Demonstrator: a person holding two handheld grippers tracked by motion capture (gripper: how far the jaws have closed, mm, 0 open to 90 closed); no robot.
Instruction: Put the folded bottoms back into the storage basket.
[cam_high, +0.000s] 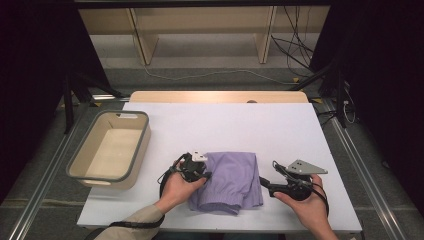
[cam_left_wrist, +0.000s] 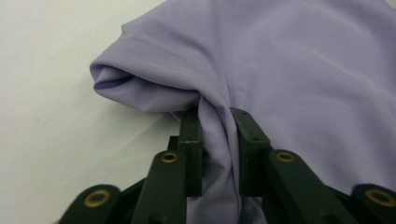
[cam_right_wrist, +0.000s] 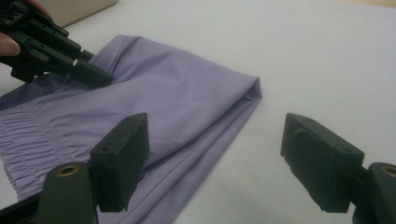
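Folded lilac cloth (cam_high: 229, 181), smooth, gathered elastic edge, near centre of white worktop (cam_high: 280, 130); left tongs (cam_left_wrist: 217, 135) pinching a fold at its left edge; right tongs (cam_right_wrist: 219, 158) spread beside its right edge; beige rounded tub (cam_high: 85, 167) far left.

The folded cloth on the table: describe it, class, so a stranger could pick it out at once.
On the white table, look at the near edge, right of the beige bin. There, between the left gripper and the right gripper, lies the folded lilac cloth. It is the table's one soft, purple thing, with a gathered elastic band.
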